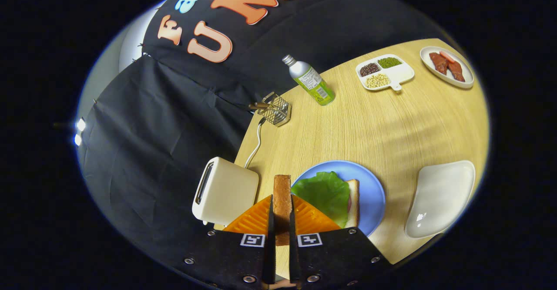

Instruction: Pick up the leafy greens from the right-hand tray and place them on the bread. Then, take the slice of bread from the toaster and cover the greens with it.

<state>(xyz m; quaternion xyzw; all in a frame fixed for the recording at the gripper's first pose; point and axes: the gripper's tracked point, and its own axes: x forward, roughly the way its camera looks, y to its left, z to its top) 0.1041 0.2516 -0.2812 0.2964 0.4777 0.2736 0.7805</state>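
While clamped edge-on between the two fingers (282, 220), stood upright a toasted slice of bread (282, 194), pressed from both sides with almost no gap left either side of it. Hung just off the left rim of a blue plate (374, 194), between that plate and a cream toaster (226, 192). Lay on the plate, just ahead and to the right of the fingers, a lower bread slice (353, 203) with a flat green lettuce leaf (324, 192) spread over most of it, and a sliver of something pinkish at the leaf's right edge. Sat at the near left corner of the pale wooden worktop (370, 129) the toaster, slot turned toward the black cloth wall, white cord (256, 144) running back from it. Rested to the right of the plate, near the worktop's edge, a white glossy tray (439, 198), bare. Stood farther back a small wire basket (276, 109) with brown sticks in it, then a silver-capped bottle with a green label (311, 83) beside it. Set well beyond, toward the far right, a white divided dish (385, 73) with dark, green and pale beans in separate compartments, and next to it a white oval plate (447, 67) carrying reddish meat slices.
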